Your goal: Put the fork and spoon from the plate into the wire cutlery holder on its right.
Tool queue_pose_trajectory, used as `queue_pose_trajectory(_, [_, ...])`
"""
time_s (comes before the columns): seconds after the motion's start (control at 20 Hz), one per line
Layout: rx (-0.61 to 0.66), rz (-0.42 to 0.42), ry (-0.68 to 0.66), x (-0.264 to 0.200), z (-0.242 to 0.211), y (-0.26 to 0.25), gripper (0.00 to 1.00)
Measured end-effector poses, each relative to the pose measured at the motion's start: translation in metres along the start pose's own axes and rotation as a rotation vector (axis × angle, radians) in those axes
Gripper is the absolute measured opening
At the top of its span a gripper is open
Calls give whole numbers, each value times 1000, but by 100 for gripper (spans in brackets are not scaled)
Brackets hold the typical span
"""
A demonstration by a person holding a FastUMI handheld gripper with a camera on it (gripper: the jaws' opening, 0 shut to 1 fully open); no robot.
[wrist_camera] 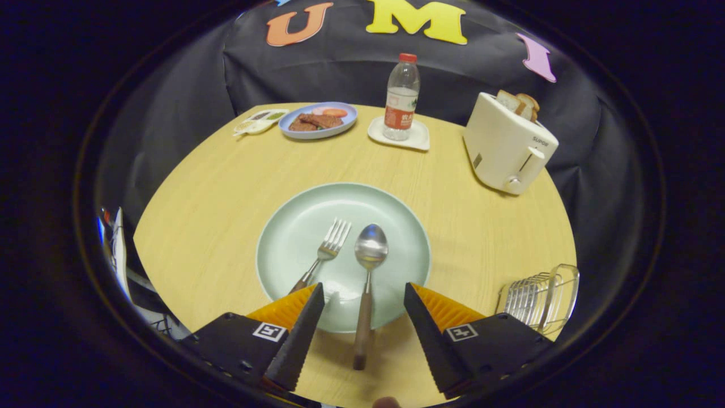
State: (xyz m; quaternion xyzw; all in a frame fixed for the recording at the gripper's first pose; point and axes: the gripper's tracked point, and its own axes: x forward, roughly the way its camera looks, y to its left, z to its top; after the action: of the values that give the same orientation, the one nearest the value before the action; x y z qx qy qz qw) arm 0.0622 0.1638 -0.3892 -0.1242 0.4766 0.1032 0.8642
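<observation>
On the far left of the round wooden table (226,187) we see a small white sauce tray (260,121), and just beside it a blue plate (319,120) with brown food. Near the middle of the table lies the pale green plate (294,243). On it the fork (325,252) lies to the left, its tines pointing away from us, and its handle goes behind the left finger. The spoon (368,272) lies just to the right of the fork, and its wooden handle reaches over the near rim of the plate. Our gripper (364,296) hangs above this near rim with the fingers wide apart; the spoon handle is between them, and neither finger touches it. At the back a water bottle (401,97) stands on a white coaster (416,139). Further right is a white toaster (507,147) with bread in it. On the right, near the table edge, is the wire cutlery holder (541,300); it seems to lie tilted, but the view is bent there.
</observation>
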Motion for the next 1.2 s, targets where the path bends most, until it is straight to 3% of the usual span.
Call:
queue_pose_trajectory(0.15, [17, -29, 60, 14, -8, -2, 74])
queue_pose_trajectory(0.4, [73, -52, 124, 27, -15, -3, 24])
queue_pose_trajectory(0.6, [141, -23, 141, 28, -15, -1, 3])
queue_pose_trajectory(0.9, [220, 28, 153, 1, -5, -5, 1])
queue_pose_trajectory(1.2, [324, 90, 159, -68, 17, -26, 1])
